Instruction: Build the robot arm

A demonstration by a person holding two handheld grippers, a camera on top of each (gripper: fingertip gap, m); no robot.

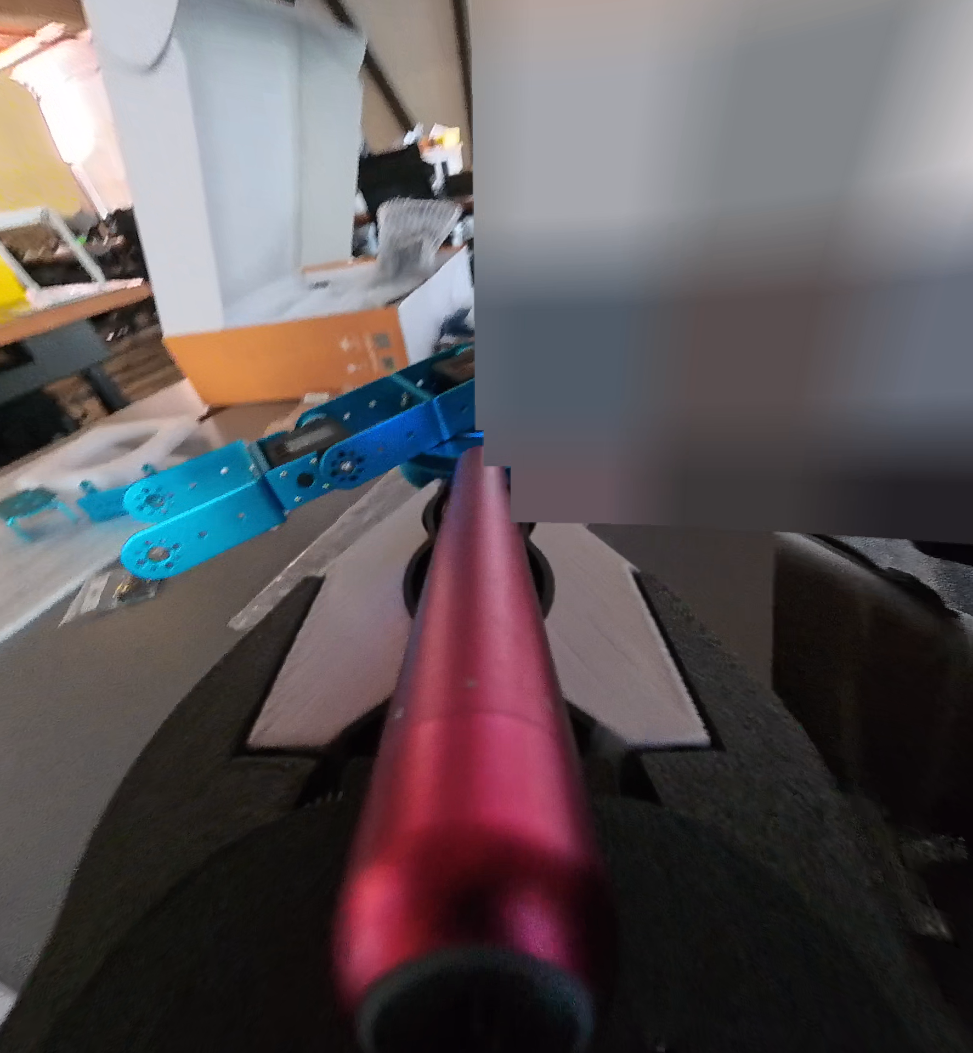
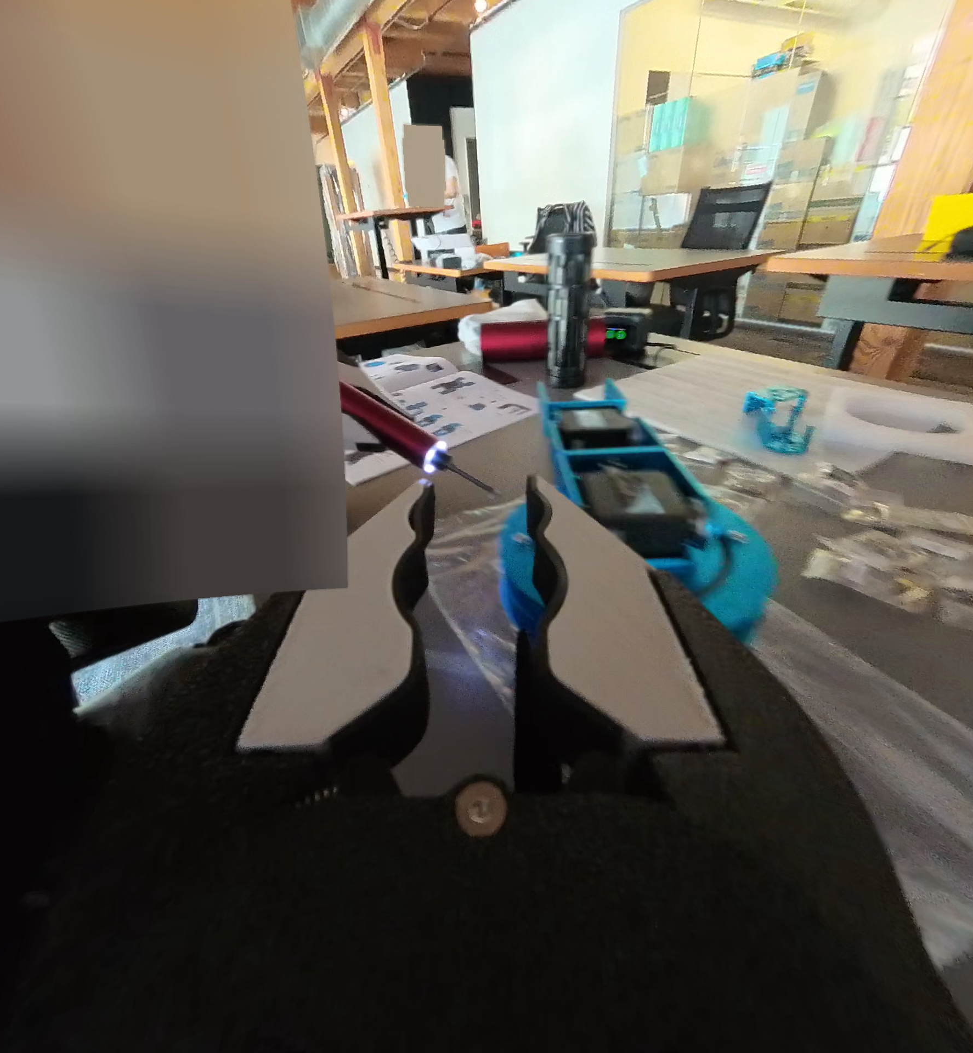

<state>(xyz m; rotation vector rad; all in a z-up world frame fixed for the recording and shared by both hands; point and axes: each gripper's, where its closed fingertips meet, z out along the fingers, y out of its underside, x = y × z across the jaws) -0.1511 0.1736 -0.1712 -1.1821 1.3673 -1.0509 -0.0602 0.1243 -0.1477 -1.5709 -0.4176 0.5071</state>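
Observation:
My left gripper (image 1: 475,507) is shut on a red electric screwdriver (image 1: 473,712), which runs forward between the fingers and points at a blue metal robot arm (image 1: 302,478) lying on the dark table. In the right wrist view the same screwdriver (image 2: 393,430) comes in from the left with its tip light on, its bit just ahead of my right gripper (image 2: 478,493). The right gripper is open and empty. Its right finger (image 2: 587,598) stands in front of the arm's round blue base (image 2: 723,575). The arm's servo frame (image 2: 615,490) stretches away behind.
A small blue bracket (image 2: 777,419) lies by white foam (image 2: 917,421). Clear bags of small parts (image 2: 872,547) are spread at the right. A black cylinder (image 2: 569,307), a red tube (image 2: 518,339) and an open booklet (image 2: 450,404) sit farther back. An orange-and-white box (image 1: 285,353) stands behind the arm. The grippers' ends are close to 12 cm from one another.

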